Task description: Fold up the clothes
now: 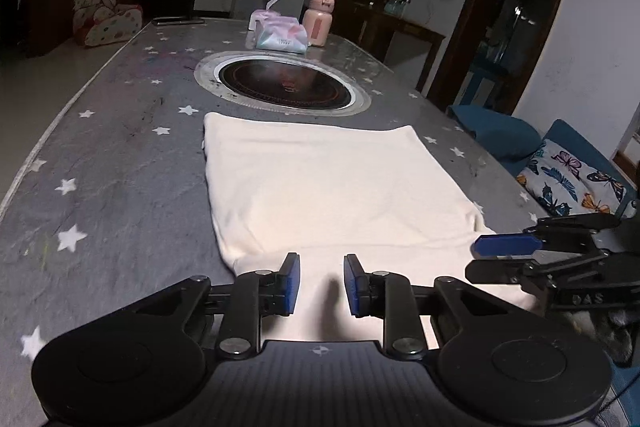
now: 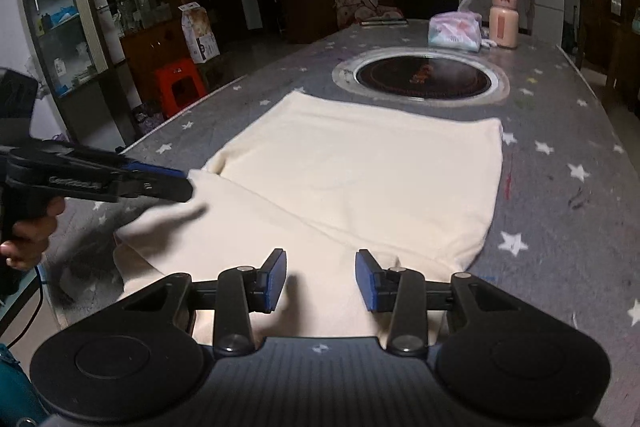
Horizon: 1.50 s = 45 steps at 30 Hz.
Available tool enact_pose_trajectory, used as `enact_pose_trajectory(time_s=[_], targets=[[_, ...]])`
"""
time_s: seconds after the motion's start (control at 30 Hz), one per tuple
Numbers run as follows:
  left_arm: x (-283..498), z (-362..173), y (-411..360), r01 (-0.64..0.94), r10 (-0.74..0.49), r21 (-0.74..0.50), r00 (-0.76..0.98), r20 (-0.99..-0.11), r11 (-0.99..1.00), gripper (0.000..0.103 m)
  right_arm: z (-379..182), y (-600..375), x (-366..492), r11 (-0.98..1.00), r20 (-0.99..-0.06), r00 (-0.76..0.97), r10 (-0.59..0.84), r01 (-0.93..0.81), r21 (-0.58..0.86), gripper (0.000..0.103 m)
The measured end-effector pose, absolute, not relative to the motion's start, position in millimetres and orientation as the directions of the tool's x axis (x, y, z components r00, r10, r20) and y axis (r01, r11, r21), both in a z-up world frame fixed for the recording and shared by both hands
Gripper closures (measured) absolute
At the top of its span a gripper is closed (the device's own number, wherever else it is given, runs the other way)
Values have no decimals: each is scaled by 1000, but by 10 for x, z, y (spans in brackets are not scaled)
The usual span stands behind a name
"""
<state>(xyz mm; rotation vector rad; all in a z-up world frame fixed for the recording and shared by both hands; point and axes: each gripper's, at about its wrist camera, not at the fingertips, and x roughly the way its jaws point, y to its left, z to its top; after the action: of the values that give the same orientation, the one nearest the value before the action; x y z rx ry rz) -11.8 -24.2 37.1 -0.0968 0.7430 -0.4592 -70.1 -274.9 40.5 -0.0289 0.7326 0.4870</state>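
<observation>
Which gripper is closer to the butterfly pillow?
Right. The right gripper is at the edge of the cloth on the pillow side; the left gripper is farther off, over the cloth.

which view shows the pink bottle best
The left wrist view: the pink bottle stands near the picture's middle, beside the tissue pack, body and cap both clear. The right wrist view shows the same bottle whole too, but off toward the right edge, smaller.

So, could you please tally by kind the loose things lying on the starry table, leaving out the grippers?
Cream garment: 1
Tissue packs: 2, one partly hidden behind the other
Pink bottle: 1
Dark flat item at the far edge: 1, too small to identify
Total: 5
</observation>
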Motion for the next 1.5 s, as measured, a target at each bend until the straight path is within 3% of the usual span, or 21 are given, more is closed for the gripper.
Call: enact_pose_trajectory(time_s=[0.43,0.5,0.57,0.97,1.33,1.4,1.5], targets=[[6,291,-188,346,-400,-217,643,-653,913,77,374,-2728,-661,899,-670,642,373,-429,89,67],[-42,321,-190,355,-400,-208,646,-650,912,74,350,-2729,-665,898,-681,635,365,-433,78,67],[-144,367,-212,380,-401,-180,655,-641,907,64,362,-2721,-711,894,-681,636,363,-444,63,67],[-562,277,-352,462,-378,-54,646,-663,885,64,379,-2609,-1076,866,-683,642,349,-499,-26,67],[-608,259,-300,427,-350,-52,658,-667,903,58,313,-2659,-1182,885,-671,661,337,-466,-15,66],[-618,282,-290,414,-345,-58,664,-664,908,53,352,-2671,-1197,890,-661,669,339,-457,-7,63],[-644,306,-281,400,-342,-67,672,-657,914,47,402,-2691,-1232,899,-641,690,337,-438,1,49]])
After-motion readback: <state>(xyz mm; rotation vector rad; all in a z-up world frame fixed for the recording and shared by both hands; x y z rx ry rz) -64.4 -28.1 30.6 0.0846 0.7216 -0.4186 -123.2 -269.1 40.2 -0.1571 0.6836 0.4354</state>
